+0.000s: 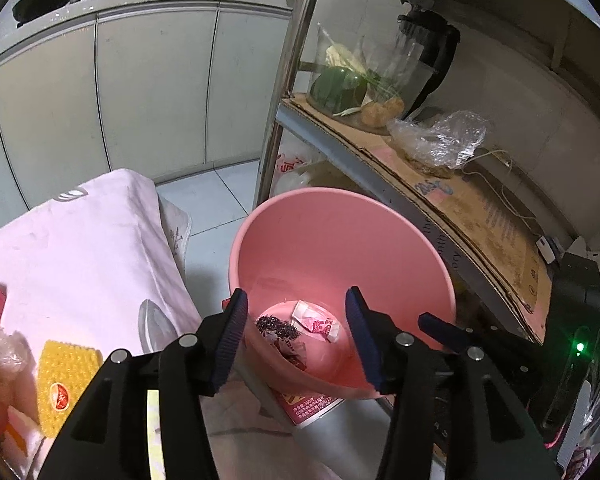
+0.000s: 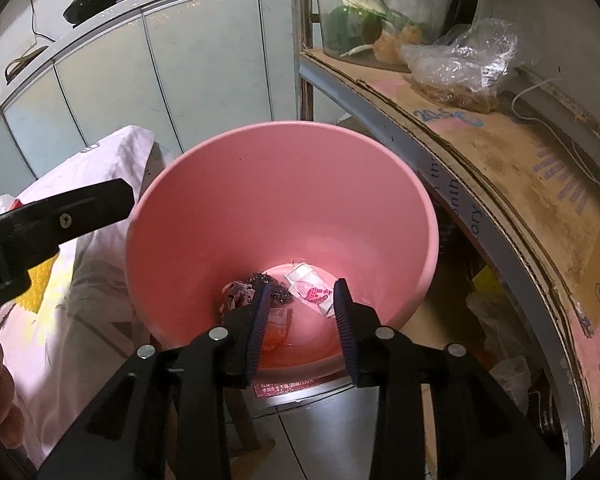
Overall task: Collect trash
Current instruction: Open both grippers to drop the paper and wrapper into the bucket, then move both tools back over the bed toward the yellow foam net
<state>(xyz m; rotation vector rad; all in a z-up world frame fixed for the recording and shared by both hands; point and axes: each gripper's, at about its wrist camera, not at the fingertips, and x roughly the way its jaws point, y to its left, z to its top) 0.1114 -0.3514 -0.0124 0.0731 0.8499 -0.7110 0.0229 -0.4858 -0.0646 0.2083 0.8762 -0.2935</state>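
We hold both grippers over the pink bin (image 1: 342, 240): the left gripper (image 1: 296, 336) spread wide and empty, the right gripper (image 2: 300, 320) partly spread, pinching nothing. Several wrappers (image 1: 314, 322) and a dark scrap already lie at its bottom. We judge collection underway; a yellow packet (image 1: 66, 384) and other litter remain on the cloth-covered table (image 1: 80, 248).

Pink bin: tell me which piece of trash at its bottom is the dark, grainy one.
The round black steel-wool scrubber, left of the white-and-red paper wrapper; the other pieces in the pink plastic bin are printed wrappers.
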